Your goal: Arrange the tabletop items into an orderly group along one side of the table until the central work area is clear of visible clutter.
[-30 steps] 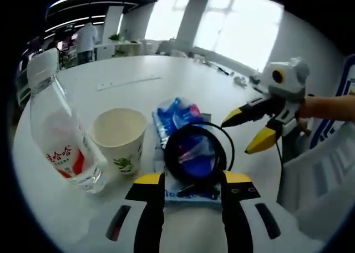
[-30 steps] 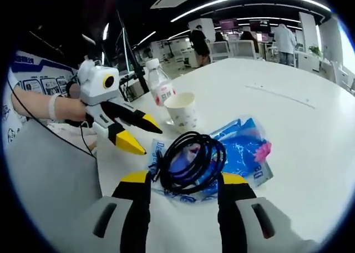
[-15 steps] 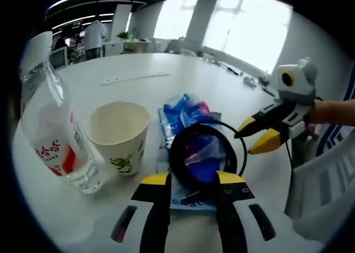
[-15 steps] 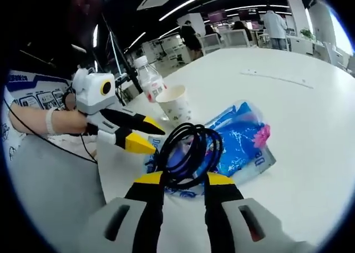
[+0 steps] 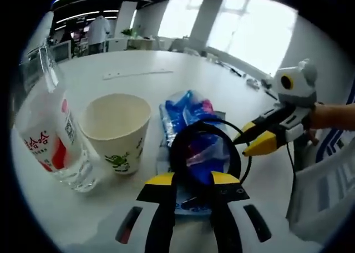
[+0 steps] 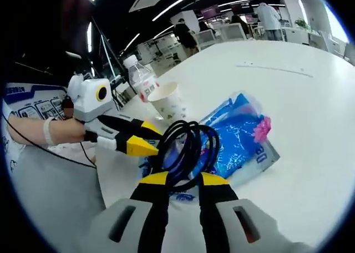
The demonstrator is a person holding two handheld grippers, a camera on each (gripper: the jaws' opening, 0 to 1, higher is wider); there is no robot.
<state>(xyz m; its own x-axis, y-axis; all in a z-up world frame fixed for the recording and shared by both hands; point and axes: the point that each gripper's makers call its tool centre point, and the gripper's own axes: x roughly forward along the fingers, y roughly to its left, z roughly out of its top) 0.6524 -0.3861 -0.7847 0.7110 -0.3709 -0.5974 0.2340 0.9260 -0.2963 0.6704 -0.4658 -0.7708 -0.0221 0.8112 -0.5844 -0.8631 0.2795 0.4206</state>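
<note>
Four items grouped near one edge of the white table (image 5: 183, 70): clear water bottle (image 5: 44, 136) with red label, upright; paper cup (image 5: 117, 132), upright, just beside the bottle; blue plastic packet (image 6: 241, 133), lying flat; coiled black cable (image 5: 204, 153), resting on the packet. Left gripper (image 5: 191, 181): jaws close together at the near rim of the cable coil; whether they pinch it cannot be told. Right gripper (image 6: 178, 179): jaws narrowed on either side of the same coil's near edge; grasp likewise uncertain. Each gripper appears in the other's view, yellow tips touching or nearly touching the cable
</note>
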